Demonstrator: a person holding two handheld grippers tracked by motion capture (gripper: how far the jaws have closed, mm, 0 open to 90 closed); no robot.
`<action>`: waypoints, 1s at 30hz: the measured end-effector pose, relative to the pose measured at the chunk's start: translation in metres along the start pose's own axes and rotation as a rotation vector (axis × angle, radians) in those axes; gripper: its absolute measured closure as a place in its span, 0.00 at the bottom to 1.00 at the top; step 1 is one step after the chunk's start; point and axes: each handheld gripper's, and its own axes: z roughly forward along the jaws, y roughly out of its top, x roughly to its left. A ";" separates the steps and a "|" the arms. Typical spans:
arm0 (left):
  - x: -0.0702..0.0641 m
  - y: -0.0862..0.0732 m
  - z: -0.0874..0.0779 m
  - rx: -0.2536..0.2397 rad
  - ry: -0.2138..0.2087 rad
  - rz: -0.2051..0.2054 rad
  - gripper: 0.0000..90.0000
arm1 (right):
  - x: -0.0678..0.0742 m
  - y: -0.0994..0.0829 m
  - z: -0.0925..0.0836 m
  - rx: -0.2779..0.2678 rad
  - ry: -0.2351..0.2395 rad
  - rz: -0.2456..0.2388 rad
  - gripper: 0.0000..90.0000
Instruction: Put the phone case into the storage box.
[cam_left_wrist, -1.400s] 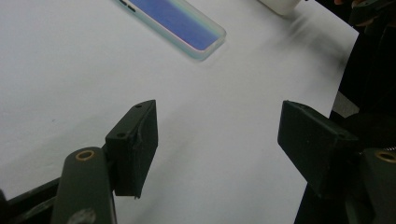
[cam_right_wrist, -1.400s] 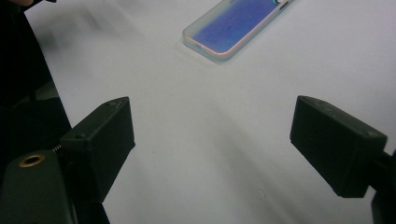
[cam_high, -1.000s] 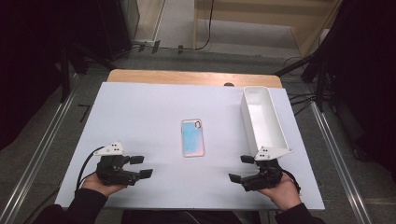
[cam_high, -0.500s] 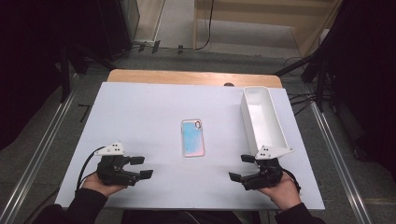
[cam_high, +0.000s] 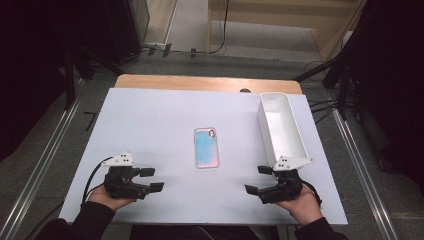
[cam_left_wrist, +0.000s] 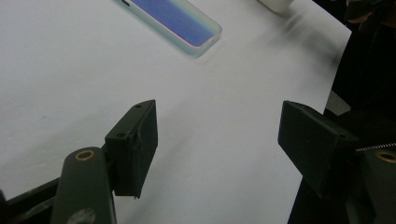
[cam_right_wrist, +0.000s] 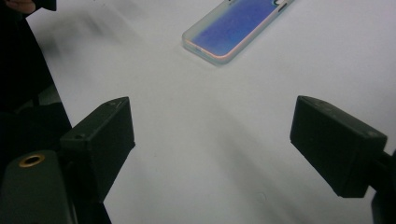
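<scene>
No legible text, label, brand, number or sign anywhere: the phone (cam_high: 206, 147) lies back up and bare of print, the white tray (cam_high: 280, 131) is plain, and the white sheet (cam_high: 150, 120) carries no marking.

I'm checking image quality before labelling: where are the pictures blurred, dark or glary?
High view: table evenly lit, surroundings very dark, phone slightly soft. Left gripper view: far table edge smeared, phone sharp enough. Right gripper view: soft shadow streaks top left, phone mildly blurred, no harsh glare.
</scene>
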 end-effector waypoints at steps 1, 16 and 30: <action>0.000 0.000 0.000 0.000 -0.001 0.000 0.31 | 0.000 0.000 0.000 0.000 0.000 0.000 0.14; 0.001 0.000 0.001 -0.004 -0.004 -0.010 0.31 | 0.005 0.008 0.002 0.011 0.014 -0.001 0.14; 0.002 0.001 0.000 0.001 -0.014 -0.014 0.31 | 0.012 0.021 0.015 0.006 0.019 -0.003 0.14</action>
